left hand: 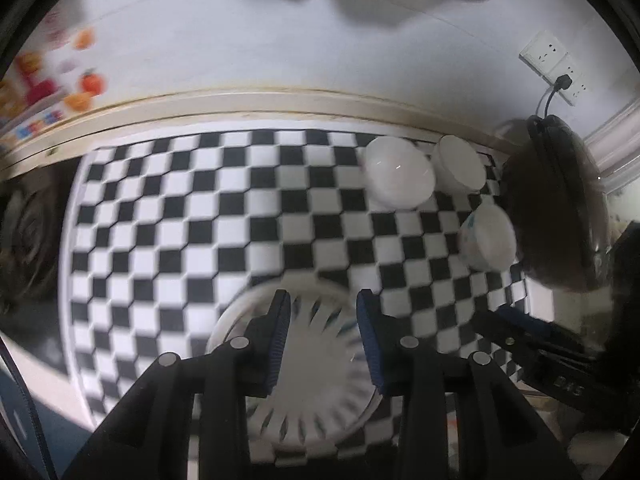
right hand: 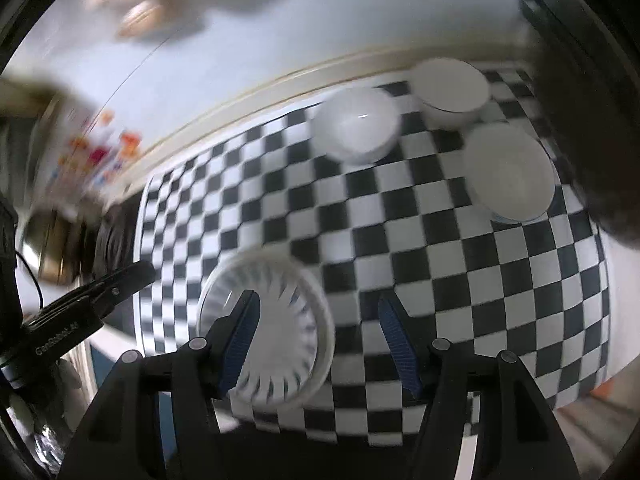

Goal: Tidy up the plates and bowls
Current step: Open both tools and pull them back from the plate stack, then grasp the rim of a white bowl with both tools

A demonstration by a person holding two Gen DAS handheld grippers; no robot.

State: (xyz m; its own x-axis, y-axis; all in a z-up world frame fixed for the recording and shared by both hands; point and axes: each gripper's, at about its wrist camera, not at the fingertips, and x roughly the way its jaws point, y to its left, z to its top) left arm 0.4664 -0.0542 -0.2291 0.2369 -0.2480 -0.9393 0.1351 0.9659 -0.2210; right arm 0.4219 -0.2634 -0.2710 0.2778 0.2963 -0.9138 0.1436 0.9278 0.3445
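A black-and-white checkered mat (left hand: 168, 240) covers the table, with a white wall behind it. On the mat's near side sits a white plate with dark radial petal marks (left hand: 308, 364). The left gripper (left hand: 323, 344) hangs right over that plate, its blue-padded fingers (left hand: 280, 340) spread apart with plate surface showing between them; I cannot tell whether they touch it. From the right wrist the same plate (right hand: 276, 332) lies at about seven o'clock, and the right gripper (right hand: 320, 340) is spread wide, its left finger over the plate's middle and its right finger over bare mat, nothing pinched.

Three white bowls cluster toward one and two o'clock in the left view: a plain bowl (left hand: 400, 176), a second bowl at the mat's far edge (left hand: 460, 164), and a bowl with a faint blue pattern on its side (left hand: 488, 240), nearer. They stand close together, apart from the plate. A dark rounded object (left hand: 556, 204) sits just beside the patterned bowl, at three o'clock. A wall socket with a plug (left hand: 556, 68) shows above. Both views are blurred.
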